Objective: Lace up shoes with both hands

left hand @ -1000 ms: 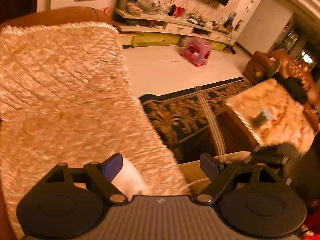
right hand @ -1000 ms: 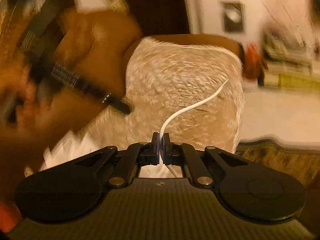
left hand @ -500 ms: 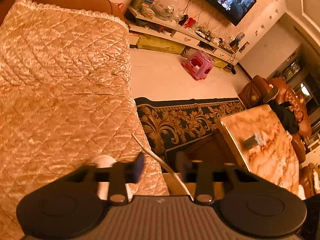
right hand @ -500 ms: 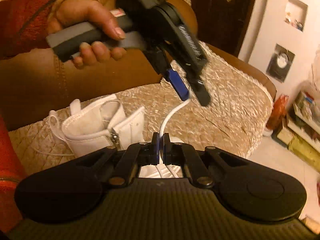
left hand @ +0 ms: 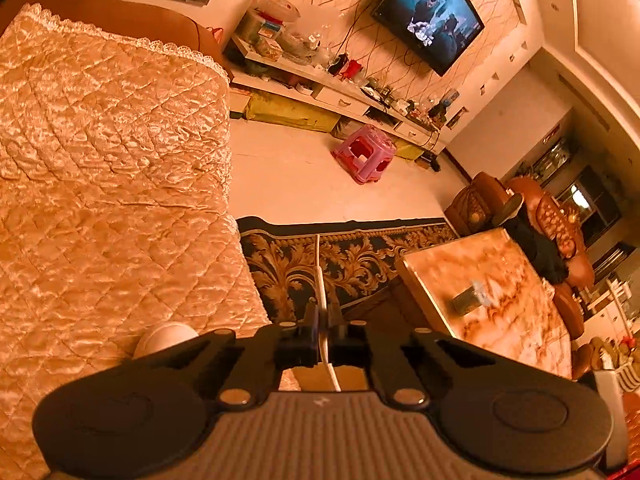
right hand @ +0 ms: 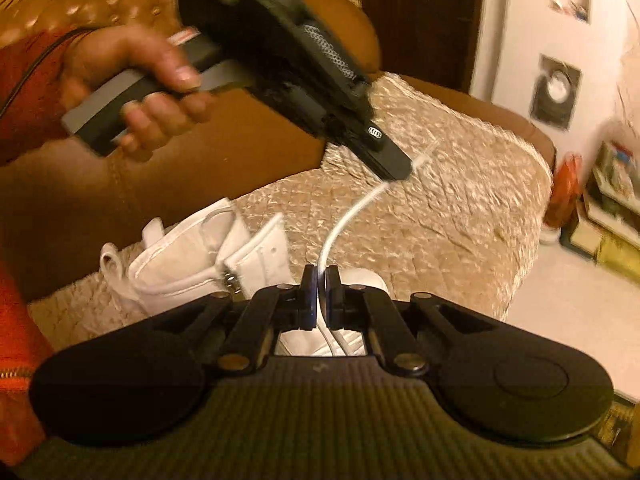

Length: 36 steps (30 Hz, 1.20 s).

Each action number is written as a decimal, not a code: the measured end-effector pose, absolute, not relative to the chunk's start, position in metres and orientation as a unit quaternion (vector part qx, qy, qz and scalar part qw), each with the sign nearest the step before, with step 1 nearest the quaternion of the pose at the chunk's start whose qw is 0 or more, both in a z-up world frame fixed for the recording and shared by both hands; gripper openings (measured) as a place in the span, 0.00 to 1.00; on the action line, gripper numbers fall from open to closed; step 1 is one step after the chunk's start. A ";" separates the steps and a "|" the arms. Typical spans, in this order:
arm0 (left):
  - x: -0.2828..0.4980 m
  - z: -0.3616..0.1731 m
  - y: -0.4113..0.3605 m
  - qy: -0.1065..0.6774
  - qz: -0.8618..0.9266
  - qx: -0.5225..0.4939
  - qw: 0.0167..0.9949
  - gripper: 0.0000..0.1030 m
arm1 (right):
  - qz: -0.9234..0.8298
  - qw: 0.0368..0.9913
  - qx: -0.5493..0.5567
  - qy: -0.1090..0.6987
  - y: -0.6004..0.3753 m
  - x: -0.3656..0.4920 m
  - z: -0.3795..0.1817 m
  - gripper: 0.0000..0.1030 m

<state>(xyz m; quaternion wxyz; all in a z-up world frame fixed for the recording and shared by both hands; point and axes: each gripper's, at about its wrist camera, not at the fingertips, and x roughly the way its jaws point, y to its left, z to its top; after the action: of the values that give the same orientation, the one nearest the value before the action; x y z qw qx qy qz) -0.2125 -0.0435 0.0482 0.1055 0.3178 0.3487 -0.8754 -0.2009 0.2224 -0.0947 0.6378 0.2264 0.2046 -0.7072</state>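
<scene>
A: Left wrist view first. What has the left gripper (left hand: 323,322) got?

B: Its fingers are pressed together on the lace (left hand: 319,276), which runs up past the tips over the rug (left hand: 360,256) and down under the gripper body. The toe of the boot (left hand: 166,336) peeks out at lower left on the quilt (left hand: 112,184).

A: Any containers there?

B: Tubs and jars on the shelf (left hand: 332,96) under the TV (left hand: 430,12), too small to tell the contents. A stool (left hand: 366,154) stands on the floor, a small item lies on the table (left hand: 492,300).

A: And the right wrist view?

B: The right gripper (right hand: 319,286) pinches the lace (right hand: 340,228) too. The lace arcs up to the left gripper (right hand: 400,166), held by a hand (right hand: 136,84); blur there, but its tips seem closed on the lace end.

A: The boot?

B: The boot (right hand: 188,256) lies on the quilt (right hand: 440,208) just behind the right gripper's fingers, its shaft gaping open with nothing visible inside.
</scene>
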 end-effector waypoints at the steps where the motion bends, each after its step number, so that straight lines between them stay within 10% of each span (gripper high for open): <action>1: -0.212 0.048 -0.043 0.351 -0.875 0.316 0.105 0.03 | -0.709 0.638 0.229 0.195 0.223 -0.205 -0.095 0.06; 5: -0.211 0.038 -0.049 0.391 -0.854 0.328 0.096 0.15 | -0.726 0.626 0.221 0.180 0.229 -0.208 -0.091 0.06; 8: -0.208 0.027 -0.054 0.431 -0.828 0.343 0.105 0.64 | -0.740 0.614 0.210 0.176 0.232 -0.208 -0.085 0.05; 24: -0.190 0.009 -0.062 0.436 -0.806 0.365 0.163 0.75 | -0.741 0.534 0.361 0.189 0.217 -0.266 -0.134 0.06; 28: -0.176 0.018 -0.055 0.404 -0.808 0.381 0.198 0.76 | -0.705 0.502 0.479 0.147 0.203 -0.315 -0.170 0.50; 36: -0.132 0.040 -0.038 0.348 -0.797 0.415 0.266 0.82 | -0.685 0.490 0.512 0.166 0.131 -0.330 -0.231 0.50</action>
<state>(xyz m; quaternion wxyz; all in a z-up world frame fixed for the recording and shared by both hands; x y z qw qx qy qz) -0.1316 -0.0383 0.0401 0.2659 0.4153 0.3485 -0.7971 -0.3299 0.1311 -0.2310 0.4903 0.5121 0.1664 -0.6853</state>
